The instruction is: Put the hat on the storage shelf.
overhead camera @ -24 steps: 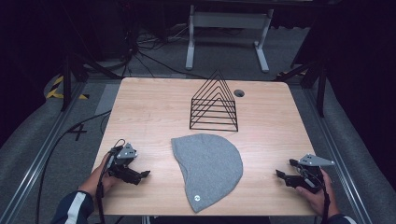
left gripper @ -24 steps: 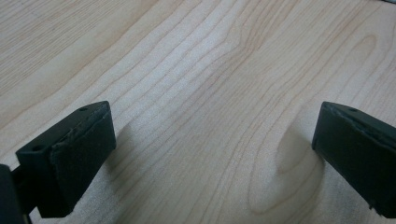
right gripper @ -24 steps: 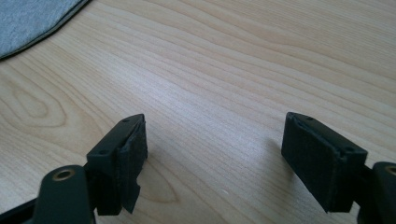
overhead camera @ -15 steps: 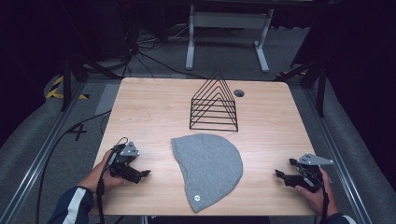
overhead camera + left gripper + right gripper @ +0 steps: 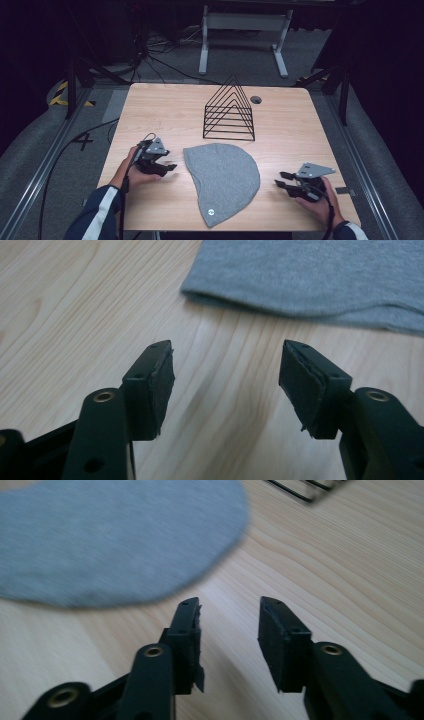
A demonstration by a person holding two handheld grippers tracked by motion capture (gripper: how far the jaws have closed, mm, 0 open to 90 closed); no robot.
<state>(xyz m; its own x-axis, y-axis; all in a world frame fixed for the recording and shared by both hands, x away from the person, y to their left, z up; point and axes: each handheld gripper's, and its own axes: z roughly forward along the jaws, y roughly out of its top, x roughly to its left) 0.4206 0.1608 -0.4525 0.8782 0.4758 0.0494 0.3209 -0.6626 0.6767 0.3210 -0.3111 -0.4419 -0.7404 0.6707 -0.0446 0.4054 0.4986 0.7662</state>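
A grey knit beanie (image 5: 223, 179) lies flat in the middle of the wooden table (image 5: 290, 125), a small round badge near its lower tip. My left gripper (image 5: 170, 167) rests just left of the beanie, jaws open and empty, pointing at its straight edge (image 5: 320, 280). Off to the beanie's right, my right gripper (image 5: 280, 180) sits low over the table, open with nothing between its jaws. The beanie's rounded side (image 5: 115, 540) lies a short way ahead of the right gripper (image 5: 229, 611). In its own view the left gripper (image 5: 226, 356) has bare wood between the pads.
A black wire rack (image 5: 230, 111) shaped like nested triangles stands behind the beanie; its base (image 5: 305, 490) shows at the top of the right gripper view. A round cable hole (image 5: 256, 99) sits near the table's far edge. Cables lie on the floor beyond.
The left gripper has slid right, closer to the beanie's edge. The right gripper has barely moved.
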